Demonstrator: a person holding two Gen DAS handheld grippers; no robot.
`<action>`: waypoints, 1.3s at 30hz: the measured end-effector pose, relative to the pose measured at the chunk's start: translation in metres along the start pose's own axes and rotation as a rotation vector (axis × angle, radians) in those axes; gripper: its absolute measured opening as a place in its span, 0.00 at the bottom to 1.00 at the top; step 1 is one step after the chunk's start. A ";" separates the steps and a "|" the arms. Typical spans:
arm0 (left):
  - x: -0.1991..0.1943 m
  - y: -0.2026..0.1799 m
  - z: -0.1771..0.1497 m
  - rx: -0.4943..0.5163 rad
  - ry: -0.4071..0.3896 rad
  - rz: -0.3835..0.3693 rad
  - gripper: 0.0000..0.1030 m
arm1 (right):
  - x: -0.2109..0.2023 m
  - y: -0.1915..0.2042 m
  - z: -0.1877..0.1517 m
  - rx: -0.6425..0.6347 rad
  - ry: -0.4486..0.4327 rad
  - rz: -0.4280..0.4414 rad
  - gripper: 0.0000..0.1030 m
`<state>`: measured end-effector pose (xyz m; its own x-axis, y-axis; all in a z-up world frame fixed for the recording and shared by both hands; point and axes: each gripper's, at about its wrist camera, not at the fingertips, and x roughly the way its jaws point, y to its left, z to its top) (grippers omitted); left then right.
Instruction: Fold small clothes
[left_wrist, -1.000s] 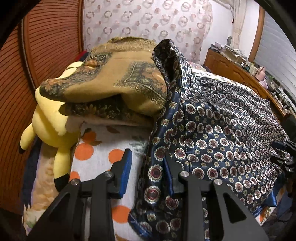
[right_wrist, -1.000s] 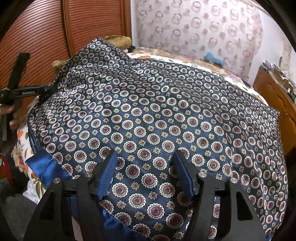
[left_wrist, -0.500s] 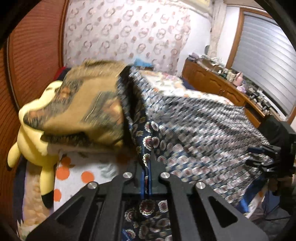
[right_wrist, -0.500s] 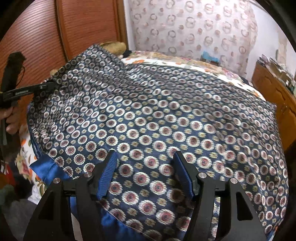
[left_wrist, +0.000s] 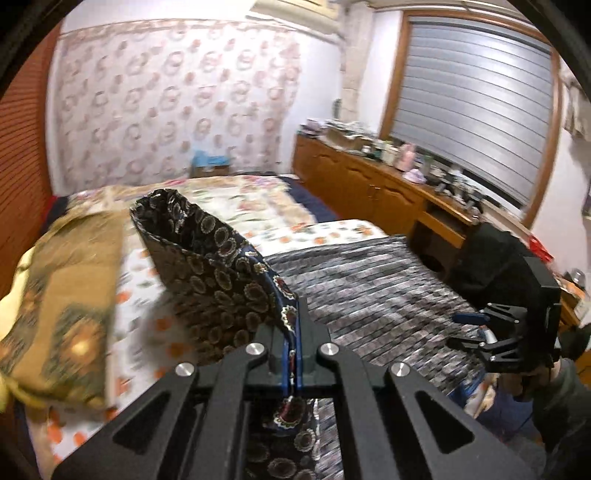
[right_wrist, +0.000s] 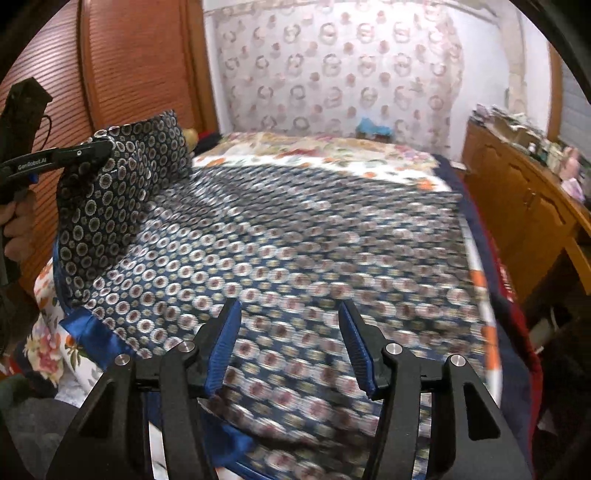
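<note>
A bedroom: the far wall (left_wrist: 177, 107) carries pale wallpaper with pinkish ring motifs, and reddish slatted wooden doors (right_wrist: 140, 70) stand beside it. A long wooden cabinet (left_wrist: 369, 184) — its top cluttered — runs under a window with a grey ribbed shutter (left_wrist: 476, 107).

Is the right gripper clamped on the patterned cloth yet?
No, the right gripper stands open over the patterned cloth, its blue pads spread apart.
</note>
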<state>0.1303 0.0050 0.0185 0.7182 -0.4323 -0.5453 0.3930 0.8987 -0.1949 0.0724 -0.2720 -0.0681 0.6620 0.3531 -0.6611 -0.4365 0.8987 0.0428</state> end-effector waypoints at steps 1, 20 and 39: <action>0.004 -0.009 0.005 0.011 0.002 -0.017 0.00 | -0.007 -0.009 -0.002 0.015 -0.009 -0.011 0.54; 0.103 -0.175 0.053 0.220 0.162 -0.245 0.11 | -0.058 -0.089 -0.041 0.166 -0.051 -0.117 0.54; 0.082 -0.092 0.006 0.156 0.180 -0.051 0.40 | -0.050 -0.080 -0.001 0.102 -0.082 -0.136 0.54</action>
<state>0.1565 -0.1131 -0.0033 0.5868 -0.4445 -0.6769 0.5204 0.8474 -0.1053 0.0738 -0.3615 -0.0390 0.7598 0.2433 -0.6029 -0.2789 0.9597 0.0358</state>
